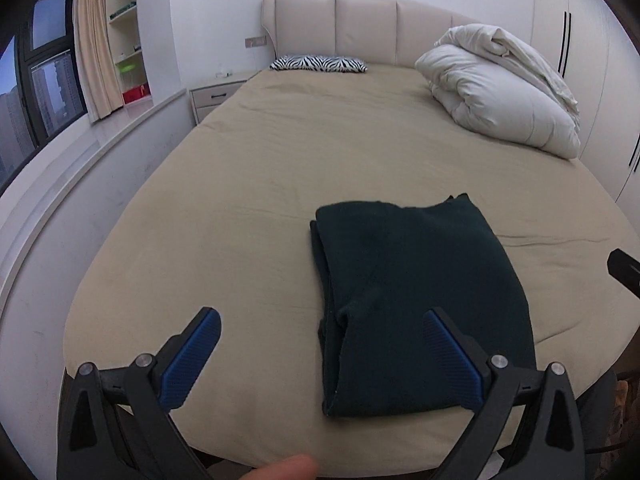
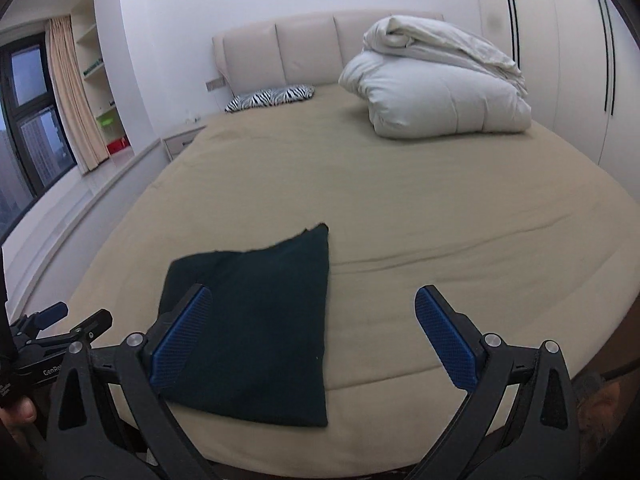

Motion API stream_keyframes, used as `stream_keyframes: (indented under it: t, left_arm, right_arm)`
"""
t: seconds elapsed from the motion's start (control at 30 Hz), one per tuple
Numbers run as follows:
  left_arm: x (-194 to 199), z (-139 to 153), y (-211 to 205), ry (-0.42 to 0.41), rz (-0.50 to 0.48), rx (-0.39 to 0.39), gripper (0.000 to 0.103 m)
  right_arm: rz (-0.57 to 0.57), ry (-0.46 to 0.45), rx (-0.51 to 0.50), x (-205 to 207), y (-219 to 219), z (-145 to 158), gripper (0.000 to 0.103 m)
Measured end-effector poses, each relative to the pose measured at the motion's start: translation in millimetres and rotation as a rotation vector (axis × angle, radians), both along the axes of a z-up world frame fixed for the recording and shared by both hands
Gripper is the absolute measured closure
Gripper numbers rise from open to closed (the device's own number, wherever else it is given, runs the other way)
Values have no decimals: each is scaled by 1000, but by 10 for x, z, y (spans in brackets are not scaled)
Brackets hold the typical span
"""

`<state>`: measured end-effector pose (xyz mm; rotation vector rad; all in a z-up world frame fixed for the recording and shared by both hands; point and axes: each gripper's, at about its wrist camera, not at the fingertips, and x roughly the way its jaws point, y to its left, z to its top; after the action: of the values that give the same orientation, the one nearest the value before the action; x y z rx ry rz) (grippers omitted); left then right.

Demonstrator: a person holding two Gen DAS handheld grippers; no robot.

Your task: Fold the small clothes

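A dark green garment (image 1: pixel 416 300) lies folded into a neat rectangle near the front edge of the bed (image 1: pixel 280 168); it also shows in the right wrist view (image 2: pixel 260 320). My left gripper (image 1: pixel 322 322) is open and empty, held above the bed's front edge, its right finger over the garment's near part. My right gripper (image 2: pixel 312 300) is open and empty, its left finger over the garment's left side. The left gripper also shows at the left edge of the right wrist view (image 2: pixel 72 320).
A folded white duvet (image 1: pixel 504 92) sits at the back right of the bed. A zebra-print pillow (image 1: pixel 320 63) lies by the headboard. A nightstand (image 1: pixel 216 94) and a window ledge (image 1: pixel 80 152) are on the left, wardrobe doors (image 2: pixel 560 60) on the right.
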<state>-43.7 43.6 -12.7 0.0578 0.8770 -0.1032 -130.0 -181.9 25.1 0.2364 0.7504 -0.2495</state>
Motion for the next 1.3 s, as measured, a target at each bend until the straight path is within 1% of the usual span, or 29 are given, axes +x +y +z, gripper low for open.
stream_keyframes:
  t: [0.07,0.17,0.23,0.3,0.43,0.6,1.3]
  left_arm:
    - [-15,-87,-32,21,-6,3,0]
    - [-43,-157,-47,36,-10,19,0]
    - [-57,-169,-37,41,-8,25,0]
    - [-58,-201,-33,50,-6,27,0]
    - [-54,-227,-5,59,2,23,0]
    - [-36,-254,14,69,5,20,0]
    - [-16,-257,65,78,20,18,0]
  right_arm:
    - [-4,64,28,106,-39,-221,0]
    - [1,124,44,217,-29,-399,0]
    - [-1,138,34,291,-41,-476,0]
    - [5,151,31,212,7,-486,0]
    - [22,170,18,226,69,-582,0]
    - [41,191,-5,233,136,-619,0]
    - [44,200,15,275,148,-621,0]
